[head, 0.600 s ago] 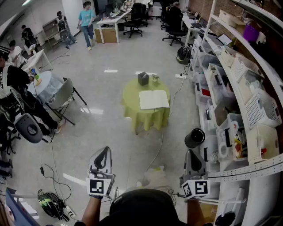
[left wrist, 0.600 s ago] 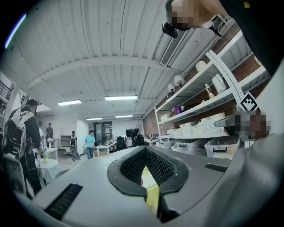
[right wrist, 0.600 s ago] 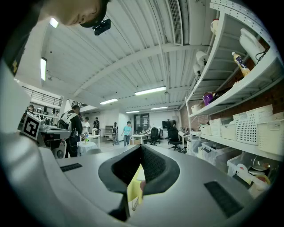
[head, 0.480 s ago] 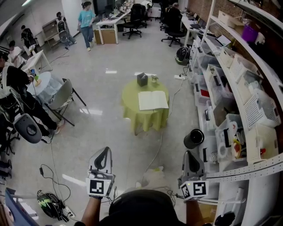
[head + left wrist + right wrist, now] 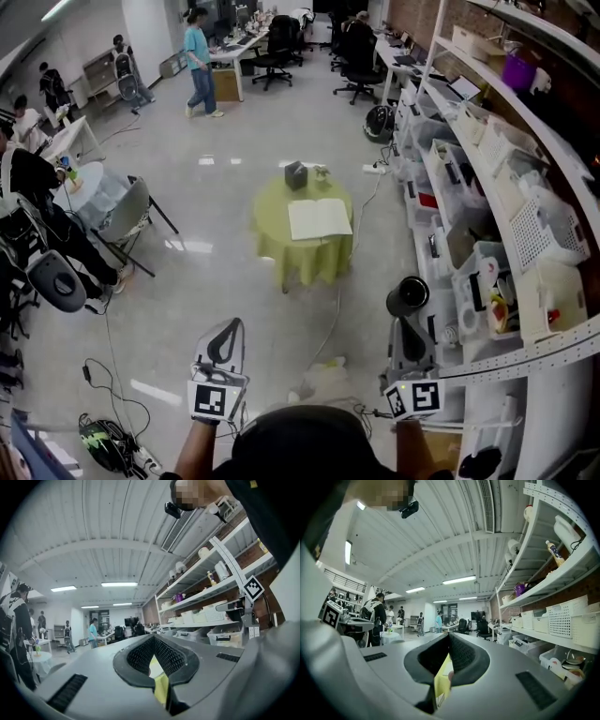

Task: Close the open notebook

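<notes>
The open white paper notebook (image 5: 320, 218) lies flat on the round table with the yellow-green cloth (image 5: 302, 251). A small dark box (image 5: 296, 174) stands at the far edge of the table, behind the notebook. The left tongs (image 5: 223, 328) and the right tongs (image 5: 405, 328) are well apart from the table. Both are pressed together and hold nothing.

- Left tool (image 5: 225, 323): open floor (image 5: 234, 281) ahead, up to the tabletop (image 5: 272, 211).
- Right tool (image 5: 405, 323): black cylinder (image 5: 409, 294) just ahead, shelves (image 5: 487, 234) close on its right.
</notes>
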`<act>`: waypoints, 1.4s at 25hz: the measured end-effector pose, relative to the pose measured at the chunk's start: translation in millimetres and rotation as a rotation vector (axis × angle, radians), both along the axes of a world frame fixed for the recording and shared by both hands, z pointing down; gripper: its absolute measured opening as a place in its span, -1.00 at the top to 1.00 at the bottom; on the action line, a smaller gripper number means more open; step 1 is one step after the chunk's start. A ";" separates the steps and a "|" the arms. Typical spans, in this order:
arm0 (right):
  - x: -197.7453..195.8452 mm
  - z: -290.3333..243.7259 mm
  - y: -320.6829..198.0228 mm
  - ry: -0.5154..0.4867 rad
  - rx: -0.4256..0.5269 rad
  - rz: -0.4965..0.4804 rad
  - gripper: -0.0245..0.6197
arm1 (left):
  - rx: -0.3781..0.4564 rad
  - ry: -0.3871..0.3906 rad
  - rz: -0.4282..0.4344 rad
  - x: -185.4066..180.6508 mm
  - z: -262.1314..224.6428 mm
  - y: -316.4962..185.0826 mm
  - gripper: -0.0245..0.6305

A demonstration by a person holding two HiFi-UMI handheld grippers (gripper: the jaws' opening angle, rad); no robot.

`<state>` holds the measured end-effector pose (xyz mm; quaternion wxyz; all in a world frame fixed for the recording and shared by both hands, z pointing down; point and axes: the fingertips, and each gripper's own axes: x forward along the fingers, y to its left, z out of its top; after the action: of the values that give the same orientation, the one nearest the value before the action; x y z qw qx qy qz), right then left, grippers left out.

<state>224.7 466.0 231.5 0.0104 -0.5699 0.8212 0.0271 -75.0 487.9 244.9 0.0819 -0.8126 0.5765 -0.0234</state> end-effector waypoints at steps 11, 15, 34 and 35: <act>3.6 -5.7 -4.3 -0.046 0.001 0.016 0.92 | 0.013 0.007 0.039 2.4 -2.3 -5.2 0.87; -0.4 -5.2 -6.9 -0.024 -0.009 -0.004 0.87 | 0.012 0.017 0.034 0.7 -1.0 -5.8 0.87; -37.1 -14.0 -1.3 -0.004 0.011 -0.110 0.48 | 0.000 0.011 0.031 -11.4 6.0 0.2 0.87; -38.6 -15.0 -0.7 -0.002 0.013 -0.115 0.45 | 0.004 0.013 0.030 -12.2 5.4 0.2 0.87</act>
<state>186.0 465.3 216.5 0.0166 -0.5216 0.8525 0.0312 -87.2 488.1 250.3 0.0799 -0.8211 0.5649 -0.0158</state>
